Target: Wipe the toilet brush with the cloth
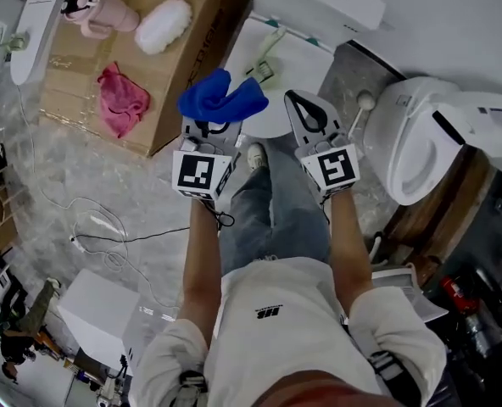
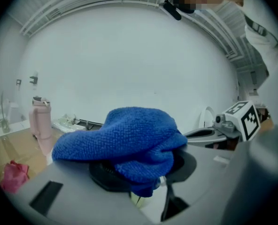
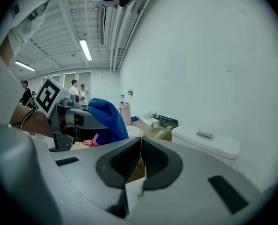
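Left gripper [image 1: 210,125]: clenched on cloth [image 1: 221,98], bunched ahead for wiping.
Right gripper [image 1: 312,117]: jaws together, empty.
Brush [image 1: 266,51]: probably the green handle, near the lid's [image 1: 306,68] far edge, untouched.

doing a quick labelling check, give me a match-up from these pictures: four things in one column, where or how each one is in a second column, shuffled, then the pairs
Things
1. blue cloth
2. pink cloth
3. toilet brush
4. right gripper

Places or states
A. lies on the cardboard box
B. jaws together, nothing between them
C. clamped in the left gripper
D. rests on the closed toilet lid

Pairs: 1-C, 2-A, 3-D, 4-B
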Motion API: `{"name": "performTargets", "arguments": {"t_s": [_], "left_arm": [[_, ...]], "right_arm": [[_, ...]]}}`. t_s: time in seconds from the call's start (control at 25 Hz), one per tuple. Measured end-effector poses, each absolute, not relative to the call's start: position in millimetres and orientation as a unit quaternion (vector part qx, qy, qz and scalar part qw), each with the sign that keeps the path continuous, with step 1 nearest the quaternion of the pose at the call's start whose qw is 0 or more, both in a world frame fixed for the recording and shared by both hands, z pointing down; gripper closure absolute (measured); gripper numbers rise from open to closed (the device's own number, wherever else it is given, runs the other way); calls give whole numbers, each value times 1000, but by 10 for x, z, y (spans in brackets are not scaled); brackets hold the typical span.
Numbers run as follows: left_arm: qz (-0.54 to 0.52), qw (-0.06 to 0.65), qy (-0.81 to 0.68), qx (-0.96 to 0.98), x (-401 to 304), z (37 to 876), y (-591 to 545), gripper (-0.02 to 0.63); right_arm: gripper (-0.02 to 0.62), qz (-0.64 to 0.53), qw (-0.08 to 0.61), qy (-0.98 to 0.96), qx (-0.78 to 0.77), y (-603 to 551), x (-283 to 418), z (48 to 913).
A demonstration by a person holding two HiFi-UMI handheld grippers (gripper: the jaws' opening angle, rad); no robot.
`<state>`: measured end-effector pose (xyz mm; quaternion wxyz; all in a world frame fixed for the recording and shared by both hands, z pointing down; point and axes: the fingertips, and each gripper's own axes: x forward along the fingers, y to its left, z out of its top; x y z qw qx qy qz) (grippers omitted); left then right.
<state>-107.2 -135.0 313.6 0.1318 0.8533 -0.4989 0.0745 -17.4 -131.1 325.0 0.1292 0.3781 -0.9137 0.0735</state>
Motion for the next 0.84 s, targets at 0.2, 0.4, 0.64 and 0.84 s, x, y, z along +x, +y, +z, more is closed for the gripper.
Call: {"name": "performTargets", "arguments": {"t_s": [0.2,0.4,0.64,0.84], "left_arm": [[71,130,-502,852,-1138,2833,-1093,436],[69,132,-506,850,-1227,2529,-850,436],[66,125,-507,850,-1277,2272,-655,436],[63,133,-507,849,-1366,2181,-382,436]], "right_arm": [[595,55,125,-918,372,-1085,-193,2816],[595,50,123,-919,372,-825,-206,2420],[595,35,131,-919,371,-705,-206,2171],[595,29,130,-919,371,-505,-290,2058]]}}
